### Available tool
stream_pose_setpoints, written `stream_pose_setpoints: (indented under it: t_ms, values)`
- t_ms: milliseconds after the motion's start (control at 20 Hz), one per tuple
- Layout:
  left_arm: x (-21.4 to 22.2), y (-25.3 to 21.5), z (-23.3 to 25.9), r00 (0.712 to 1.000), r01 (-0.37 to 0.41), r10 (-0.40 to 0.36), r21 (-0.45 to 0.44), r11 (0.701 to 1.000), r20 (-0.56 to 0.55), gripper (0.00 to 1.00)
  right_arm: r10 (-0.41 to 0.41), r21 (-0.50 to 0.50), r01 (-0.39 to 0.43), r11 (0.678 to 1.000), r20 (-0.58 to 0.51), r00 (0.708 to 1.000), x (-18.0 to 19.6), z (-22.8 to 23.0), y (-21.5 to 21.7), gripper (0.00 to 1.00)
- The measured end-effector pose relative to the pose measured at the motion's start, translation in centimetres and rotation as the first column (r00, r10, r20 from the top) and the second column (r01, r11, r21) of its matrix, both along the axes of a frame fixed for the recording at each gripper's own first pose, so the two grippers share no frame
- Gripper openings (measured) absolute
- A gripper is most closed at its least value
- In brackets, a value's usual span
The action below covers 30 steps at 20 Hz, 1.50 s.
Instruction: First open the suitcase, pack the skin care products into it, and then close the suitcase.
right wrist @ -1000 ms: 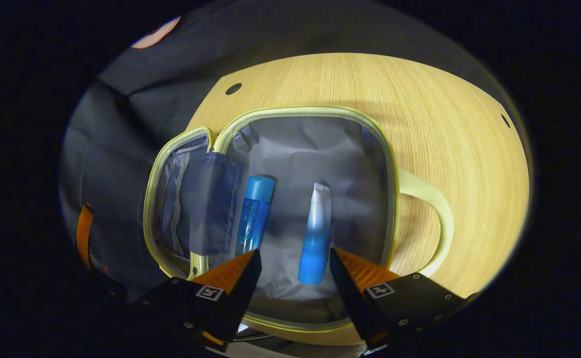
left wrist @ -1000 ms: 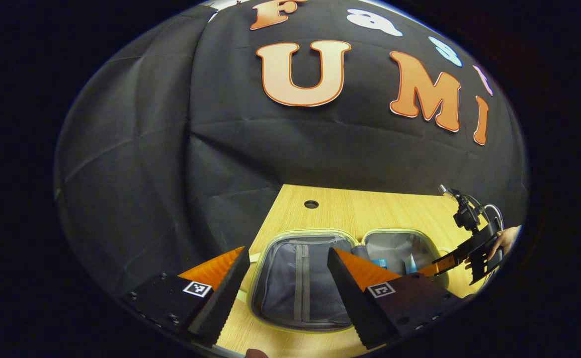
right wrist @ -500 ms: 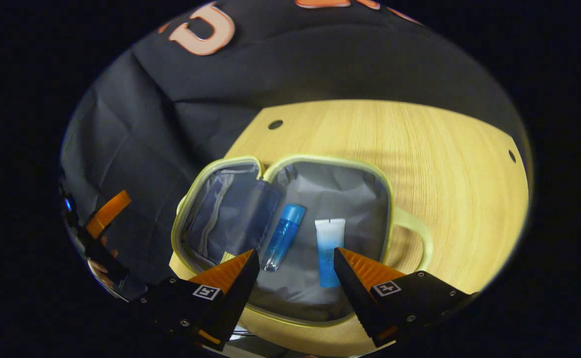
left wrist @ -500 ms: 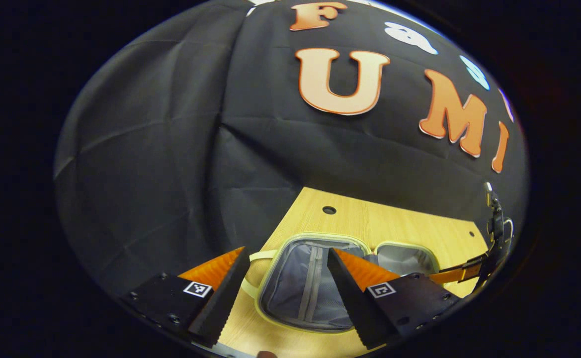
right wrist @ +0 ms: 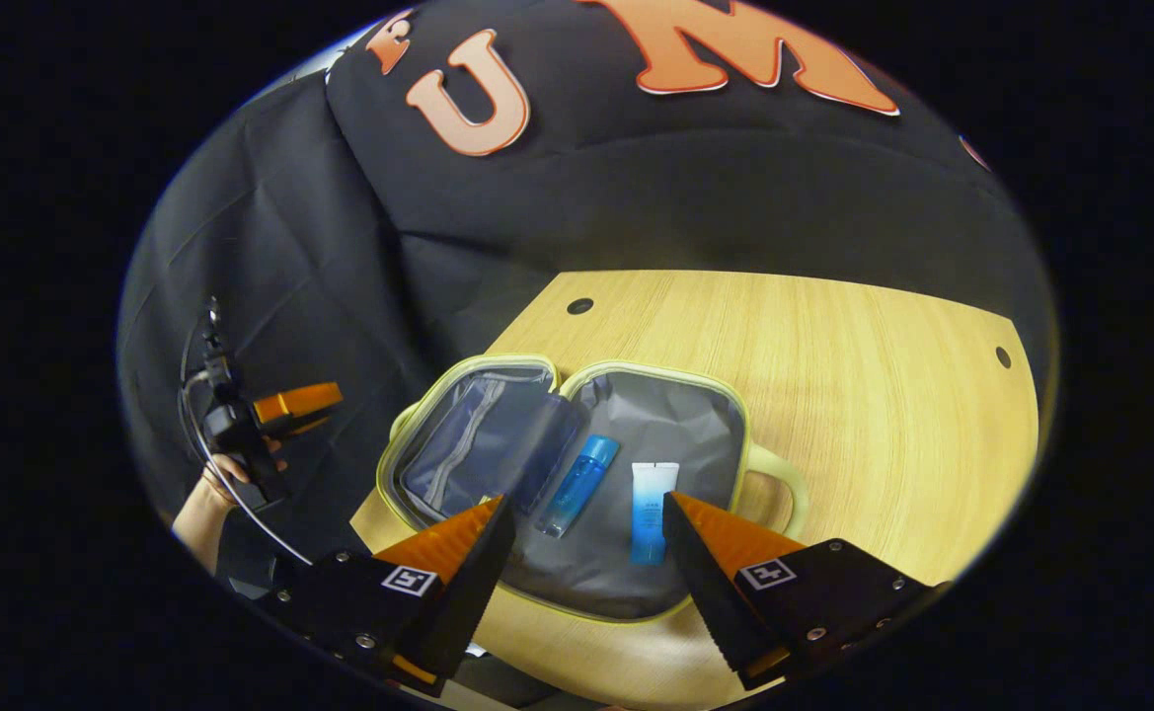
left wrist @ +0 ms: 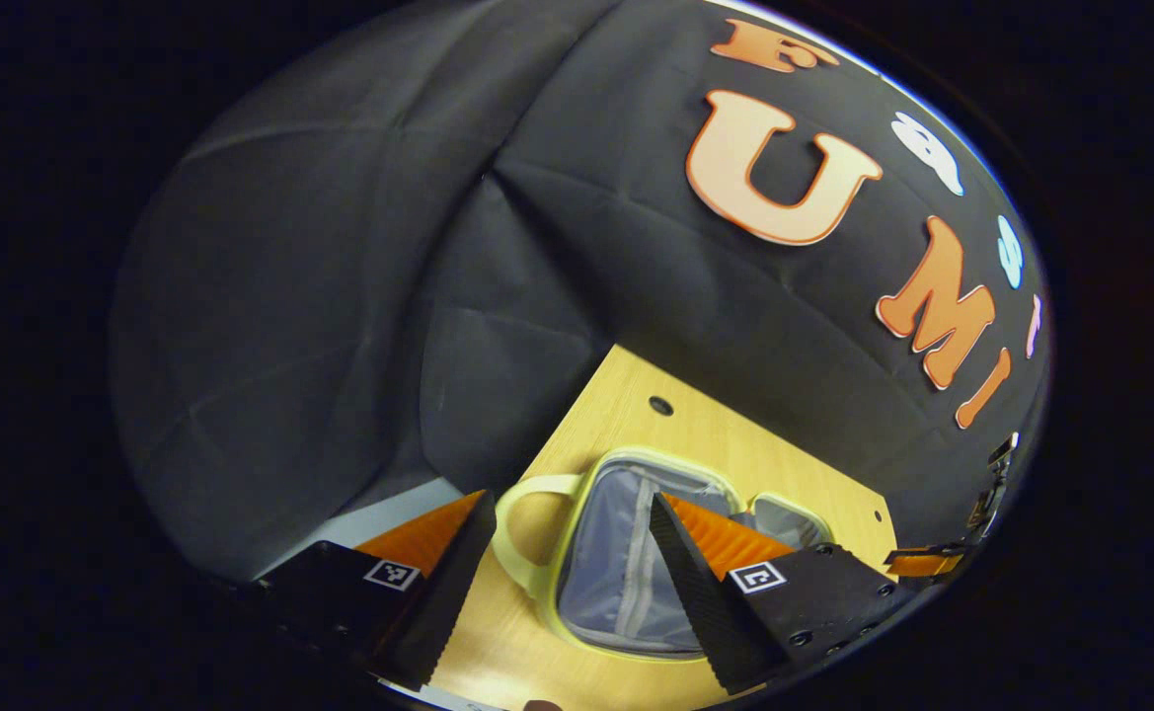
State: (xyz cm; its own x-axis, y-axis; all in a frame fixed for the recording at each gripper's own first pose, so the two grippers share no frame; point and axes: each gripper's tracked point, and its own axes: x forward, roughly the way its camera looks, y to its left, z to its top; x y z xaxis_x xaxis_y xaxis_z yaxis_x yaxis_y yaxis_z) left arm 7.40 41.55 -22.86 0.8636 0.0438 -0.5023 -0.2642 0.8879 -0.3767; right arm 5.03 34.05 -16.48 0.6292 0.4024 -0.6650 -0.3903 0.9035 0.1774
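Observation:
The small suitcase [right wrist: 725, 407], grey-lined with a pale yellow-green rim, lies wide open and flat on the wooden table [right wrist: 853, 375]. Its right half holds a blue bottle [right wrist: 578, 472] and a white-to-blue tube [right wrist: 650, 500], lying side by side. The left half [right wrist: 483, 439] has a zipped mesh pocket. My right gripper [right wrist: 584, 553] hovers open above the near edge of the case, nothing between its fingers. My left gripper [left wrist: 569, 553] is open over the case's left half [left wrist: 626, 563] and its handle [left wrist: 517, 538]; this same gripper [right wrist: 285, 407] hangs off the table's left side in the right gripper view.
The case's right handle [right wrist: 784, 484] sticks out toward bare table. Two small round holes [right wrist: 579, 306] [right wrist: 1002, 355] sit near the table's far edge. The black cloth wall stands close behind the table. A hand [right wrist: 216, 479] holds the left gripper.
Both grippers have pulled up and back from the suitcase, which now looks smaller. The left gripper swung left past the table's edge and tilted. Bottle and tube have not moved.

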Motion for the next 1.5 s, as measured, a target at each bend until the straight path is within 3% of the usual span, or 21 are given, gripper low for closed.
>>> stream_pose_setpoints:
  t_ms: [150,250,450,650,800,1000,1100,1350,1500]
  values:
    - [1.4,1.5,-3.3,0.999,0.021,-0.024,-0.122,0.992,-0.022,0.98,-0.045,-0.017,0.046,0.999,0.034,0.998,-0.3,0.6,-1.1,0.95]
    - [2.5,1.9,-5.0,1.0,0.0,-0.005,-0.239,0.971,-0.021,0.98,-0.086,-0.015,0.086,0.996,0.019,0.996,-0.9,0.6,-1.8,0.96]
    - [3.9,2.3,-8.0,1.0,-0.025,0.019,-0.39,0.92,-0.021,0.97,-0.163,-0.012,0.163,0.987,-0.007,0.987,-1.9,0.1,-2.7,0.95]
    - [4.7,1.8,-10.5,0.999,-0.015,-0.004,-0.436,0.9,-0.044,1.0,-0.196,-0.027,0.195,0.98,-0.02,0.98,-2.6,-0.1,-2.9,0.96]
    - [5.4,1.0,-10.6,1.0,0.01,-0.019,-0.48,0.877,-0.014,0.95,-0.215,-0.03,0.215,0.976,-0.02,0.976,-2.9,0.0,-3.1,0.95]
    - [5.6,1.0,-11.5,0.999,0.01,-0.026,-0.473,0.881,-0.027,0.37,-0.236,-0.033,0.235,0.971,-0.021,0.972,-3.4,0.1,-3.6,0.96]
    - [4.8,1.7,-11.7,0.997,-0.026,-0.007,-0.451,0.892,-0.073,0.11,-0.251,-0.027,0.251,0.968,-0.022,0.968,-3.5,0.1,-3.9,0.96]
    - [5.8,0.7,-10.0,0.995,0.008,-0.032,-0.245,0.969,-0.095,0.07,-0.263,-0.013,0.263,0.965,0.002,0.965,-3.3,0.6,-4.2,0.95]
    - [5.9,0.3,-6.2,0.996,0.045,-0.056,-0.133,0.99,-0.076,0.07,-0.266,-0.01,0.267,0.964,0.035,0.963,-3.1,1.8,-4.9,0.95]
